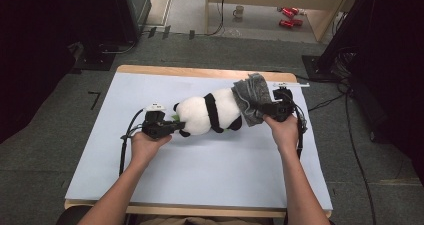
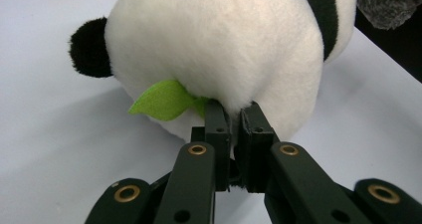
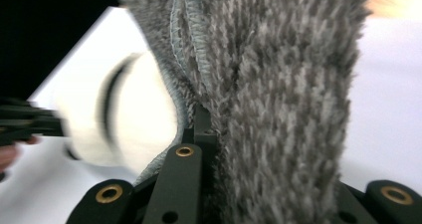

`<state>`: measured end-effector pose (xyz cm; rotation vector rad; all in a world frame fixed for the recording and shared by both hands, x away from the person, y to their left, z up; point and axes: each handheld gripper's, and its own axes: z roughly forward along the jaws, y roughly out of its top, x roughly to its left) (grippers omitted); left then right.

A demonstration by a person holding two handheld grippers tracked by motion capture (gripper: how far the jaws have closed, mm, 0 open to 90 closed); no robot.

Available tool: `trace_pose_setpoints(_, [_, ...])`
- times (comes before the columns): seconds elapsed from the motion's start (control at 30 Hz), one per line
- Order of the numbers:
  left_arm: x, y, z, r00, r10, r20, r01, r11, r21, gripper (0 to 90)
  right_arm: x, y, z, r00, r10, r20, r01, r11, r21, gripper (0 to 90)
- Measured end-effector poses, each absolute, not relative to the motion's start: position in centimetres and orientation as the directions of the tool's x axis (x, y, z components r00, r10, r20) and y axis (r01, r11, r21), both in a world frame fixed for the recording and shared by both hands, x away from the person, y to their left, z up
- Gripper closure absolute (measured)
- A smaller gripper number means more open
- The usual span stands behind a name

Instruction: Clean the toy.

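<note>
A black-and-white panda plush (image 1: 207, 114) lies on its side at the middle of the pale mat (image 1: 200, 170). My left gripper (image 1: 176, 126) is at its left end, shut on a pinch of white fur (image 2: 234, 112) beside a green felt leaf (image 2: 161, 100). A grey fuzzy cloth (image 1: 250, 97) covers the panda's right end. My right gripper (image 1: 262, 109) is shut on that cloth (image 3: 278, 84); the fabric drapes over one jaw and hides it. The panda (image 3: 134, 119) shows blurred behind the cloth in the right gripper view.
The mat lies on a wooden table whose far edge (image 1: 200, 72) shows. Cables trail from both grippers, one off the right side (image 1: 325, 102). On the floor beyond are a mug (image 1: 239, 11) and red cans (image 1: 289, 16). Dark equipment flanks both sides.
</note>
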<state>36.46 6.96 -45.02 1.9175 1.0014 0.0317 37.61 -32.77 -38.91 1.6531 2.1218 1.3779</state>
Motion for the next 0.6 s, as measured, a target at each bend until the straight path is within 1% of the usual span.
trace_pose_setpoints(0.13, [36.1, 7.2, -44.3, 0.67, 0.621, -0.406, 0.653, -0.234, 0.72, 87.0, 36.6, -30.6, -37.6, -0.465, 0.778, 0.422, 0.698, 0.029, 0.715, 79.1])
trace_pose_setpoints(0.3, [35.2, 7.5, -43.0, 0.676, 0.57, -0.467, 0.674, -0.223, 0.704, 87.2, 35.2, -27.0, -36.7, -0.565, 0.718, 0.407, 0.678, 0.123, 0.724, 79.0])
trace_pose_setpoints(0.4, [35.0, 7.5, -42.8, 0.676, 0.576, -0.46, 0.671, -0.223, 0.707, 87.1, 34.6, -25.0, -36.8, -0.61, 0.663, 0.433, 0.68, 0.158, 0.716, 79.0])
trace_pose_setpoints(0.47, [35.1, 7.5, -43.0, 0.674, 0.585, -0.452, 0.669, -0.223, 0.709, 87.0, 34.4, -23.6, -37.4, -0.634, 0.64, 0.434, 0.683, 0.2, 0.703, 79.0])
trace_pose_setpoints(0.53, [35.2, 7.6, -43.2, 0.672, 0.597, -0.438, 0.665, -0.226, 0.712, 86.9, 34.5, -22.6, -38.3, -0.645, 0.649, 0.404, 0.678, 0.242, 0.694, 78.9])
trace_pose_setpoints(0.6, [35.3, 7.7, -43.4, 0.674, 0.611, -0.415, 0.655, -0.235, 0.718, 86.4, 35.0, -22.3, -39.3, -0.625, 0.677, 0.389, 0.69, 0.246, 0.68, 79.0])
